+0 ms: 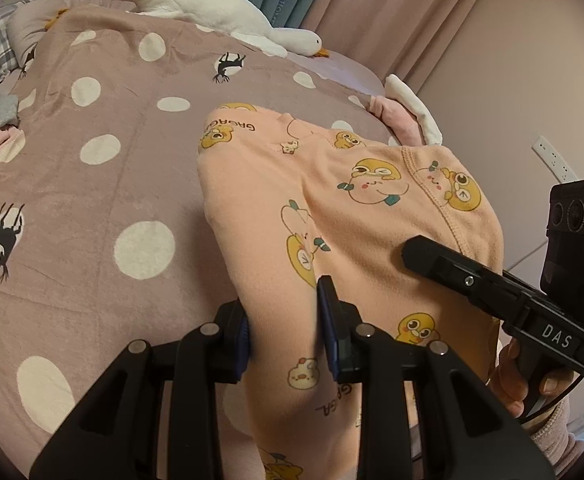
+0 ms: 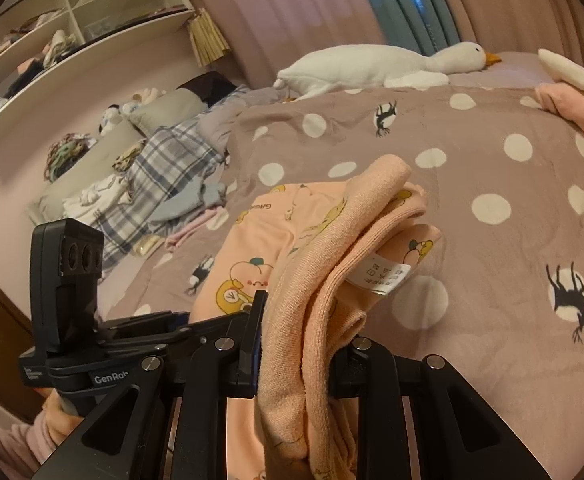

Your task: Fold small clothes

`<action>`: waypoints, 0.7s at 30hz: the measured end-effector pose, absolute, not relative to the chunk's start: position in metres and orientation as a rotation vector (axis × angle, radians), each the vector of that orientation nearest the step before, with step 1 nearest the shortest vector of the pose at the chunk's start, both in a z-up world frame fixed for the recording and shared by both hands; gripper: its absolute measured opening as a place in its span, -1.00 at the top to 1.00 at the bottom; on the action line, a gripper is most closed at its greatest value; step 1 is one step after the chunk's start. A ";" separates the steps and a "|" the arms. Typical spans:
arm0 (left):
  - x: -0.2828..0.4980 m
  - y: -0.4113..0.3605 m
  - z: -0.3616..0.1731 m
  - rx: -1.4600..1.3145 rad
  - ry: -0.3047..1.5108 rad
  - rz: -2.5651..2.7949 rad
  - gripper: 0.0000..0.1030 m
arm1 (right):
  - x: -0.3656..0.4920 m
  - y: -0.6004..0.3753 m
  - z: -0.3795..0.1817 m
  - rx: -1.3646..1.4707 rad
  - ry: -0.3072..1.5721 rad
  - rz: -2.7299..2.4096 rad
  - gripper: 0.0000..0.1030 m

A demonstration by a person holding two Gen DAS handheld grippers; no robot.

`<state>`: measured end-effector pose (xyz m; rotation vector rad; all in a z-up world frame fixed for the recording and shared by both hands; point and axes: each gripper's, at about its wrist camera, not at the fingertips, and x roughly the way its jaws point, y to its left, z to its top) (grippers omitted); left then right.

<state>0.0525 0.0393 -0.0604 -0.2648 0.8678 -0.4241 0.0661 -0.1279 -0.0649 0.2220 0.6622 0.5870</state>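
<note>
The garment (image 1: 332,216) is running off the bottom edge in both views, so its lower end is not showing. In the right wrist view its bunched folds are covering the right gripper (image 2: 296,344) 's right finger. The care label (image 2: 380,276) print is too small to read. The shelf (image 2: 72,32) contents are blurring into indistinct shapes.

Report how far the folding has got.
Done: nothing looks finished. The peach garment is half doubled over, its far end resting on the bed.
In hand: the left gripper and right gripper each clamp an edge, lifting it.
Left: laying it flat; a pink garment waits.
</note>
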 end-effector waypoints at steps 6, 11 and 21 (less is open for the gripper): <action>0.061 0.047 -0.056 -0.262 0.857 -0.411 0.46 | 0.074 -0.120 -0.060 0.214 0.651 0.595 0.51; 0.072 0.050 -0.055 -0.249 0.852 -0.398 0.46 | 0.080 -0.115 -0.060 0.212 0.650 0.596 0.51; 0.093 0.056 -0.060 -0.238 0.859 -0.376 0.46 | 0.096 -0.105 -0.061 0.209 0.657 0.596 0.51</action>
